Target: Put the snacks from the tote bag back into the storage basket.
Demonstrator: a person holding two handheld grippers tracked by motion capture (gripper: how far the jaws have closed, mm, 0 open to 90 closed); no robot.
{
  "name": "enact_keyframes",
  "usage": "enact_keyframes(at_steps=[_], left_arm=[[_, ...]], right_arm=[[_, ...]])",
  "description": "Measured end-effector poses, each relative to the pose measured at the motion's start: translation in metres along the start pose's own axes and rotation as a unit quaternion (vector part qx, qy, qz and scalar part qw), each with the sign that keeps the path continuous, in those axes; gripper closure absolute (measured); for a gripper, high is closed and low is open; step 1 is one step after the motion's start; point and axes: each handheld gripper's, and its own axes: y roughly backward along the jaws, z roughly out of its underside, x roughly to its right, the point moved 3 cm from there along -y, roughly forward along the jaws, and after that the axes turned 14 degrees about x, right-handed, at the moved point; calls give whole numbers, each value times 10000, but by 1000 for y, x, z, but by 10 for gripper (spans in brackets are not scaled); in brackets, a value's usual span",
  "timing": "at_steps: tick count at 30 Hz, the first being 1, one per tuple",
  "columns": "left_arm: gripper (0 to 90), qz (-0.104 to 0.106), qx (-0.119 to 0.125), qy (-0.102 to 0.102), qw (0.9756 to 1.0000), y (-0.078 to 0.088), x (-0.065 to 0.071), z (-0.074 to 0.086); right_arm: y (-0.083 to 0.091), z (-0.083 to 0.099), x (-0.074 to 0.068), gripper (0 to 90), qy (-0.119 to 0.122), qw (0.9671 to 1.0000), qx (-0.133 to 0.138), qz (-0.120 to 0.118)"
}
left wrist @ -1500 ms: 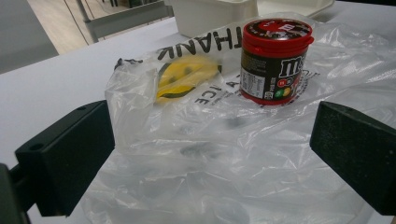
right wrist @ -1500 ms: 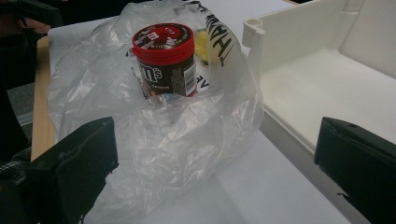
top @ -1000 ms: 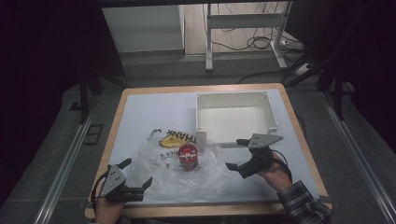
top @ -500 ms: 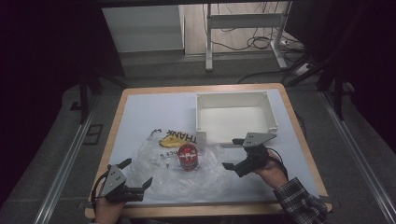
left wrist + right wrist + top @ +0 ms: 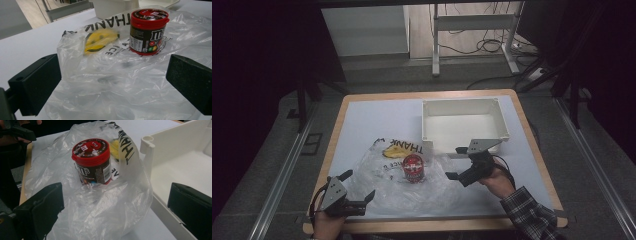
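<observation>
Standing upright on a crumpled clear plastic bag printed with black letters and a yellow smiley face, a small brown candy jar with a red lid is seen near the front of the pale blue wood-edged table. The jar is flanked by two hand-held grippers. The left gripper is held at the front left corner of the table, just beside the bag's near edge, its black jaws spread wide apart and closed on nothing; in the left gripper view the bag is framed between those jaws, with the jar beyond them. The right gripper is held to the right of the jar, at the bag's right edge, its jaws likewise parted and empty. In the right gripper view the jar is shown wrapped about by folds of the bag, with a rectangular white plastic bin just beside it. In the high view that bin is placed at the back right of the table, close behind the right gripper.
</observation>
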Motion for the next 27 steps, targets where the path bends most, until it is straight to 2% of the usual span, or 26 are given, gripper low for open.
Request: enact_keyframes(at_steps=[14,22,27], left_arm=[[0,3,0,-17,10000,0,0,0],[0,8,-5,-21,10000,0,1,0],[0,5,-4,-28,10000,0,1,0]], right_arm=[[-13,-2,4,5,-21,9999,-138,18],[-19,-6,5,4,93,9998,-154,-16],[-24,-7,5,5,146,9996,-253,-29]])
